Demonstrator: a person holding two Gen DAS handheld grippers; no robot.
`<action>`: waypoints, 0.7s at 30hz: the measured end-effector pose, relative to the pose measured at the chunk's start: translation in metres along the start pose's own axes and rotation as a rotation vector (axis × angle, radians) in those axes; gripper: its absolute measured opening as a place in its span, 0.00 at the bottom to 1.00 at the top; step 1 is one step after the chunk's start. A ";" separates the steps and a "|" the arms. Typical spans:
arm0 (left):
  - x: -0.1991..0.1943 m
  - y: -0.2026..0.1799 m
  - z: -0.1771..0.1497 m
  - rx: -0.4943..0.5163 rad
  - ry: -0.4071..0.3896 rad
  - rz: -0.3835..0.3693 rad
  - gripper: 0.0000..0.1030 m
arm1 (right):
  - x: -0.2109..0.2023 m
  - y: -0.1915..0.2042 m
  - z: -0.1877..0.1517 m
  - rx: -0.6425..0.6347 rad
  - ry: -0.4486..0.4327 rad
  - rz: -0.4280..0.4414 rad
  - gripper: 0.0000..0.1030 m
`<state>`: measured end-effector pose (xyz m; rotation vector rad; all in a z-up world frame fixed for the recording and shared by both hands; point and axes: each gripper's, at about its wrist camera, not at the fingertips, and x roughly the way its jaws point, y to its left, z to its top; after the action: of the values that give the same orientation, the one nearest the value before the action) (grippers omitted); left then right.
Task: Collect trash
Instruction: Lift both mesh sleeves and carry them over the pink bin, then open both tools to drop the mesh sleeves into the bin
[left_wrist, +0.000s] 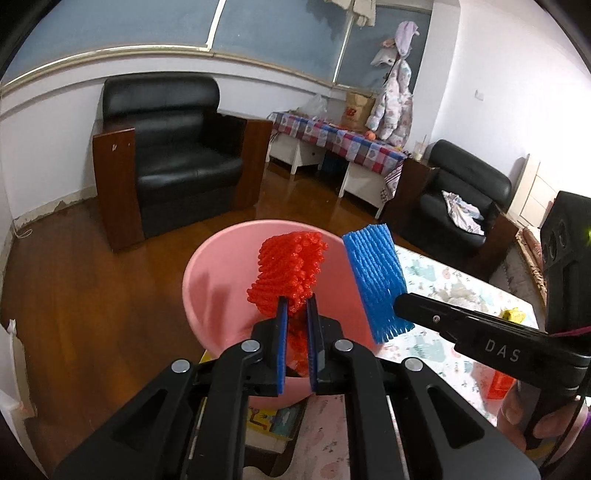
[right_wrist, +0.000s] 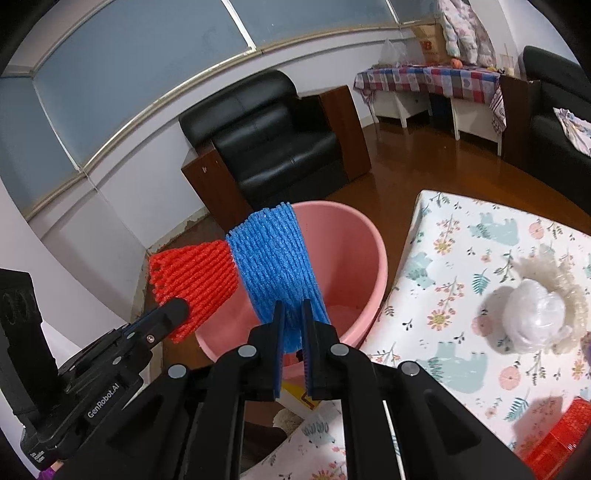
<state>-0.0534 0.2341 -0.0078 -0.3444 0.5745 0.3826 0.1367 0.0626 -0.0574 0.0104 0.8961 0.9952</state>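
Note:
My left gripper (left_wrist: 295, 301) is shut on a red foam net sleeve (left_wrist: 290, 273) and holds it over the open pink bucket (left_wrist: 218, 273). My right gripper (right_wrist: 292, 306) is shut on a blue foam net sleeve (right_wrist: 275, 258), also above the pink bucket (right_wrist: 354, 251). In the left wrist view the blue sleeve (left_wrist: 376, 280) hangs at the bucket's right rim, held by the right gripper (left_wrist: 400, 306). In the right wrist view the red sleeve (right_wrist: 194, 278) and left gripper (right_wrist: 177, 308) are to the left of the blue one.
A table with a floral cloth (right_wrist: 480, 251) stands right of the bucket, bearing a white plastic wad in pale netting (right_wrist: 535, 321) and a red piece (right_wrist: 554, 439). A black armchair (left_wrist: 166, 147) stands behind the bucket on wooden floor. A yellow scrap (left_wrist: 513, 315) lies on the cloth.

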 end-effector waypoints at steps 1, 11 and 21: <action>0.004 0.003 0.001 -0.003 0.005 0.005 0.08 | 0.005 0.000 0.000 0.002 0.006 -0.004 0.08; 0.025 0.019 0.003 -0.032 0.037 -0.010 0.41 | 0.029 -0.004 0.000 0.006 0.018 0.004 0.35; 0.032 0.020 0.002 -0.056 0.063 -0.042 0.41 | 0.019 -0.007 -0.010 -0.003 0.018 -0.019 0.37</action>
<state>-0.0363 0.2601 -0.0285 -0.4228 0.6182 0.3482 0.1396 0.0688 -0.0786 -0.0096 0.9096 0.9805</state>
